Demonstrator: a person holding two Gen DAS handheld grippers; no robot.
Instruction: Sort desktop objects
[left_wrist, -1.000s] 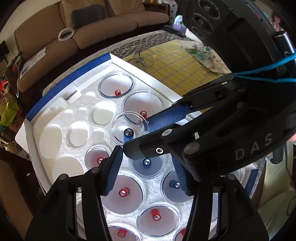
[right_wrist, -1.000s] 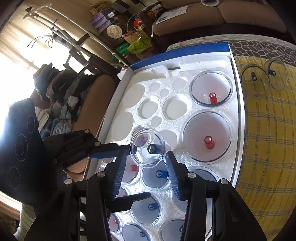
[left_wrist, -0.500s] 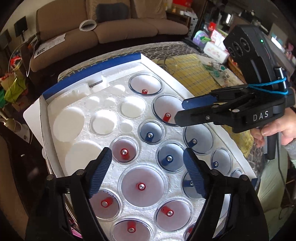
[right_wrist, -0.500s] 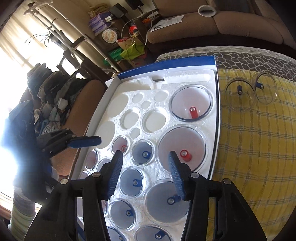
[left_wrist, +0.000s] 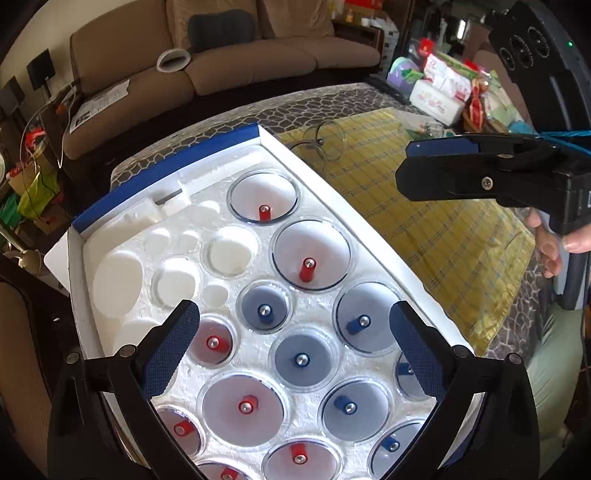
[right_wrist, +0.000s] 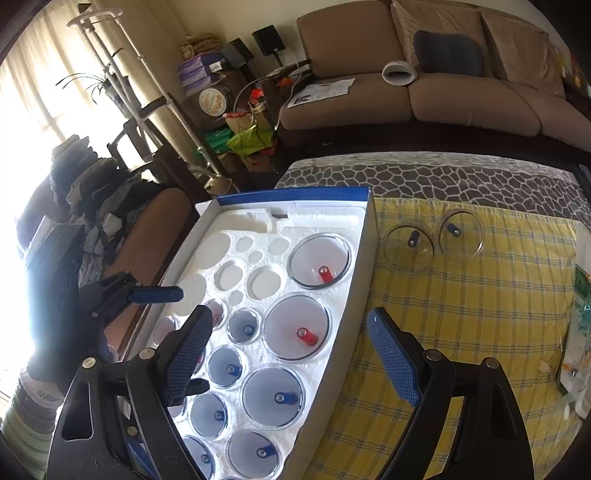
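A white foam tray (left_wrist: 122, 221) (right_wrist: 321, 218) in a blue-edged box holds several clear cups with red or blue knobs. A small blue-knob cup (left_wrist: 264, 312) (right_wrist: 243, 326) sits in its hole near the tray's middle. Two loose clear cups with blue knobs (right_wrist: 410, 245) (right_wrist: 461, 234) lie on the yellow plaid cloth (right_wrist: 480, 314) right of the tray; they show faintly in the left wrist view (left_wrist: 325, 142). My left gripper (left_wrist: 295, 354) is open and empty above the tray. My right gripper (right_wrist: 291, 354) is open and empty above the tray's right edge.
Several round holes (left_wrist: 118, 280) at the tray's far left hold nothing. A brown sofa (right_wrist: 424, 85) stands behind the table. Boxes and packets (left_wrist: 439, 92) crowd the far right. A chair with clothes (right_wrist: 92, 206) stands left of the table.
My right gripper let go of the small blue-knob cup into its hole in the tray and opened wide. Both grippers have pulled up and back; the right one has shifted right.
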